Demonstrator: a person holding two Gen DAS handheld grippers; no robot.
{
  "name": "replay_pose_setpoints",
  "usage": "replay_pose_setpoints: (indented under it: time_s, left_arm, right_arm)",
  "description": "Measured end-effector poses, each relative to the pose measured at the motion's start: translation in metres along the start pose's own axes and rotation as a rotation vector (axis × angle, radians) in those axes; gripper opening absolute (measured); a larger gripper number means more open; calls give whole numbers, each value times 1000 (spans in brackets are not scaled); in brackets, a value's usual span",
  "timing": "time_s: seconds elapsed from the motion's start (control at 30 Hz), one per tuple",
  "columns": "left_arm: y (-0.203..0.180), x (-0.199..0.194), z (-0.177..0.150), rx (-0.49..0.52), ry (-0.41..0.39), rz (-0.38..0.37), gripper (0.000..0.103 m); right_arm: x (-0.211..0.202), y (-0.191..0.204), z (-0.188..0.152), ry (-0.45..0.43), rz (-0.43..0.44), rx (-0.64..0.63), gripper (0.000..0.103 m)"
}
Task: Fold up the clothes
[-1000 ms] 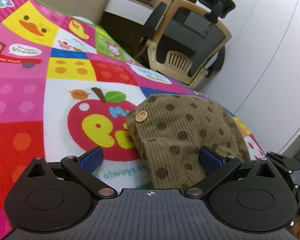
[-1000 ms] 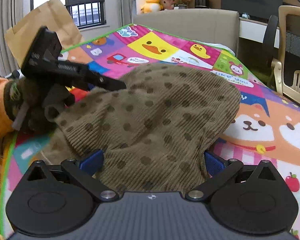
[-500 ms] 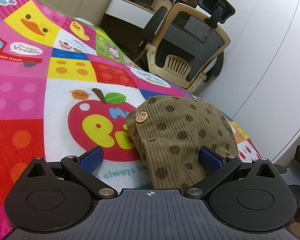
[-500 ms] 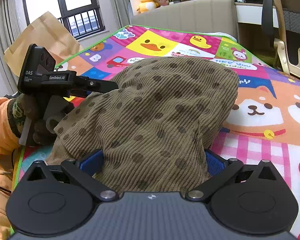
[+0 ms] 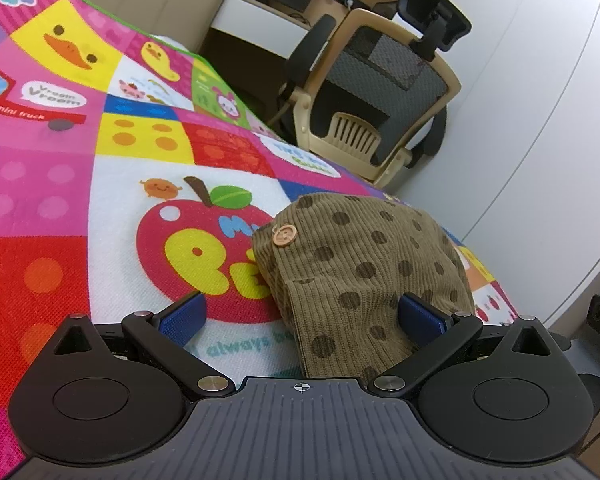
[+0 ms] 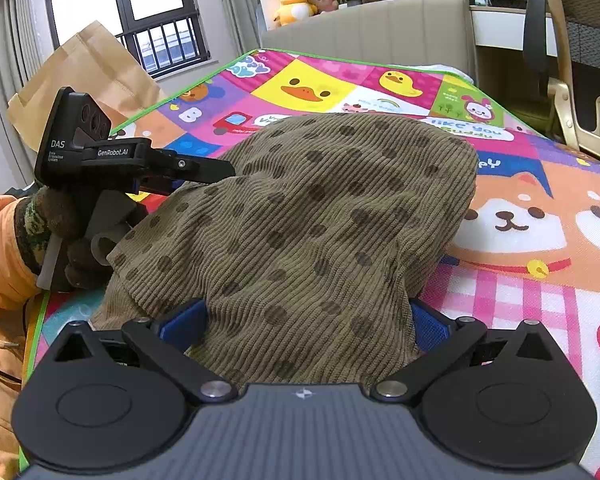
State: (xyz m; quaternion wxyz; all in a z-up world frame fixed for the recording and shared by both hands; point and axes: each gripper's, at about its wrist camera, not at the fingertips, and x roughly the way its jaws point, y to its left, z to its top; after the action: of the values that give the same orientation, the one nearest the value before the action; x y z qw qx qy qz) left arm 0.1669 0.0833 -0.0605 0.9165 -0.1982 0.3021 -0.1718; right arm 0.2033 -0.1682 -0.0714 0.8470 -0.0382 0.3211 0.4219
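Note:
An olive corduroy garment with dark dots (image 6: 300,224) lies bunched on a colourful play mat (image 6: 520,248). In the left wrist view the garment (image 5: 364,276) shows a wooden button (image 5: 285,236) at its near edge. My left gripper (image 5: 300,316) is open, with the cloth lying over its right pad (image 5: 422,314) and the left pad over bare mat. It also shows in the right wrist view (image 6: 220,170), reaching onto the garment's left edge. My right gripper (image 6: 306,326) is open, with a fold of the garment lying between its blue pads.
The mat (image 5: 60,184) covers the work surface. An office chair (image 5: 376,100) and a desk stand beyond the far edge. A beige headboard (image 6: 380,24), a paper bag (image 6: 88,76) and plush toys (image 6: 296,4) stand at the back. A white wall (image 5: 540,120) is to the right.
Both views have shifted slightly. The right gripper has come closer and the garment fills more of its view. The jaws stay open on both.

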Motion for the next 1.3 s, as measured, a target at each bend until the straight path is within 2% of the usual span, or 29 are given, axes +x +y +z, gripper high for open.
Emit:
replay_pose_setpoints:
  time_s: [0.97, 1.1, 1.2, 1.3]
  left_arm:
    - [7, 0, 1, -38, -9, -27, 103]
    - [9, -1, 1, -53, -10, -39, 103]
    - [10, -1, 2, -62, -6, -47, 103]
    - [13, -1, 3, -70, 0, -60, 103]
  right_arm:
    - [1, 1, 0, 2, -5, 1, 103]
    - [1, 7, 0, -3, -51, 62, 103]
    - [2, 14, 5, 36, -106, 106, 103]
    - [6, 23, 8, 74, -156, 97, 103]
